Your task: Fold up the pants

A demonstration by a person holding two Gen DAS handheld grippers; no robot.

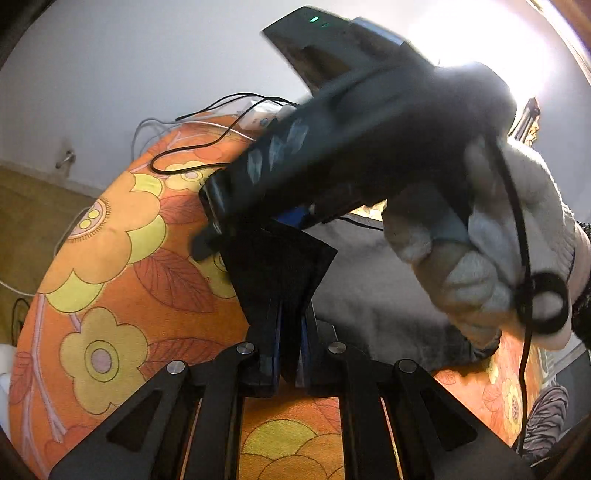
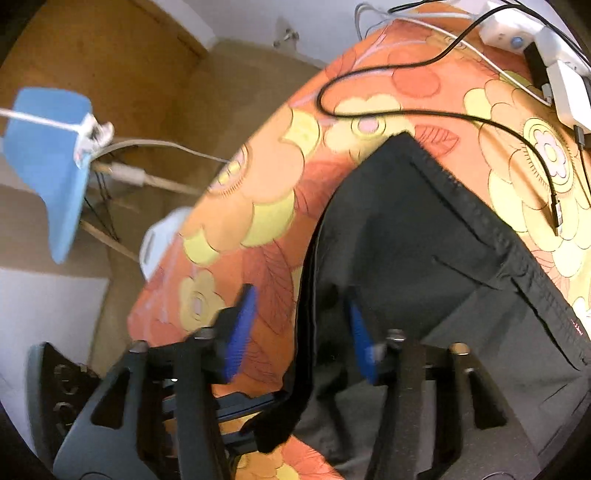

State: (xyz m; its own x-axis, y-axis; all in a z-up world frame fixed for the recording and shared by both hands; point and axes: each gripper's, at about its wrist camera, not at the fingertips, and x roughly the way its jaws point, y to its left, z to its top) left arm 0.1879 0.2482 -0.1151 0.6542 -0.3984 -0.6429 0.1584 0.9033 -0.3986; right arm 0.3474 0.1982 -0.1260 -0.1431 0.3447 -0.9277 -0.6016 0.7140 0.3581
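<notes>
A fold of the dark pants (image 1: 280, 266) is clamped in the left gripper (image 1: 290, 332). The right gripper (image 2: 301, 332) is held released, its blue pads (image 2: 242, 328) astride the pants' edge. The pants are spread on the flowered cloth (image 2: 258, 177), beside black cables (image 2: 443, 114).

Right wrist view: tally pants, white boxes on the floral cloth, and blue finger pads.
Pants: 1
White boxes: 2
Blue finger pads: 2
Total: 5
</notes>
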